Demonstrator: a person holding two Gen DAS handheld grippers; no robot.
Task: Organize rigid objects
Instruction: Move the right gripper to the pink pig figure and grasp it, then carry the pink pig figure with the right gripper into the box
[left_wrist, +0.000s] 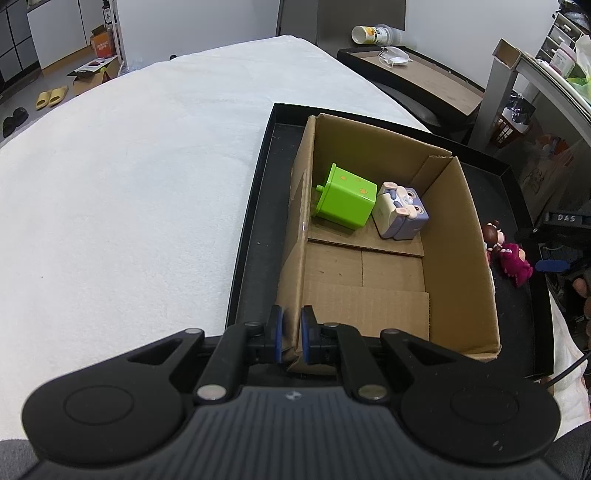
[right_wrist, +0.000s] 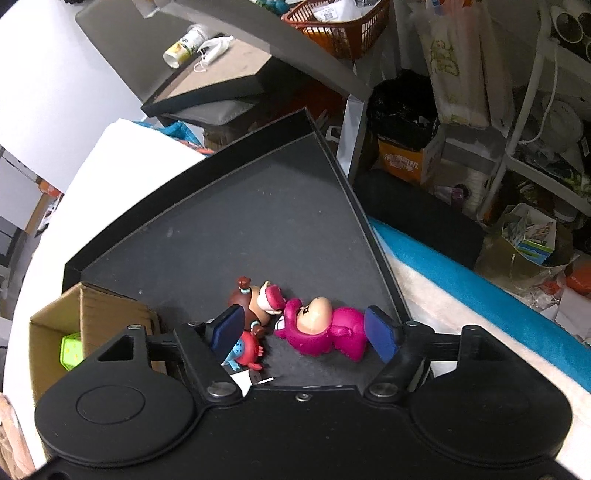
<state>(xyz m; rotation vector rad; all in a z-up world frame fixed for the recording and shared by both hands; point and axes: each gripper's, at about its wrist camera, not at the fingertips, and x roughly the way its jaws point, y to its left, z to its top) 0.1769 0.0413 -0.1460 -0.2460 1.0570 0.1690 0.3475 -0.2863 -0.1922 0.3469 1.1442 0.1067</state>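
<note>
A cardboard box stands in a black tray on a white table. Inside the box lie a green cube toy and a purple-white rabbit cube. My left gripper is shut on the box's near left wall. In the right wrist view a magenta bear figure and a brown-haired doll lie on the tray floor. My right gripper is open, its fingers on either side of the magenta figure. The box shows at the left.
The white table extends left of the tray. Both figures also show beside the box, the magenta one nearest. Behind stand a second tray with a mask, a shelf and clutter. A blue mat edge runs right.
</note>
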